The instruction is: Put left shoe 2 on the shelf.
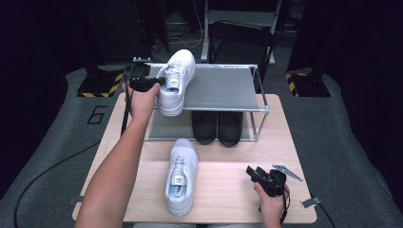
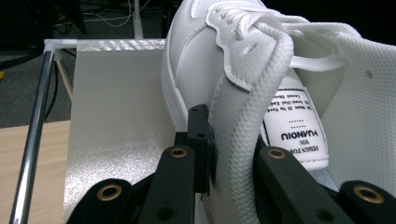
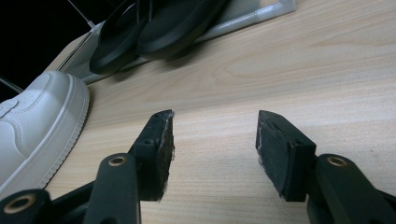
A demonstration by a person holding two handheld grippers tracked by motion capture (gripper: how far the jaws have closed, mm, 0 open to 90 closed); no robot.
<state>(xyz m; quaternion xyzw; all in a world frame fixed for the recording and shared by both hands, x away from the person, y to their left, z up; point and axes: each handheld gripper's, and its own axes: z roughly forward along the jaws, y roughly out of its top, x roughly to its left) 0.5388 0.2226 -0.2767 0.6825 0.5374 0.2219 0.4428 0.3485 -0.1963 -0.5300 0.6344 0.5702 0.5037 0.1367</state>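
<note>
A white sneaker (image 1: 177, 78) rests tilted on the left part of the rack's top shelf (image 1: 223, 85), with its heel hanging over the front edge. My left gripper (image 1: 153, 84) is shut on the padded collar of that sneaker (image 2: 201, 60); the collar runs between the two black jaws of the left gripper (image 2: 233, 154). A second white sneaker (image 1: 182, 175) lies on the wooden table (image 1: 228, 190), toe pointing away. My right gripper (image 1: 259, 175) hovers low over the table at the right; its jaws stand open (image 3: 215, 149) with nothing between them, the second sneaker (image 3: 37, 121) to their left.
A pair of black shoes (image 1: 217, 127) sits on the rack's lower shelf, also ahead of the right gripper as black shoes (image 3: 159, 23). The metal rack's chrome post (image 2: 32, 135) frames the shelf's left side. Bare tabletop lies around the right gripper.
</note>
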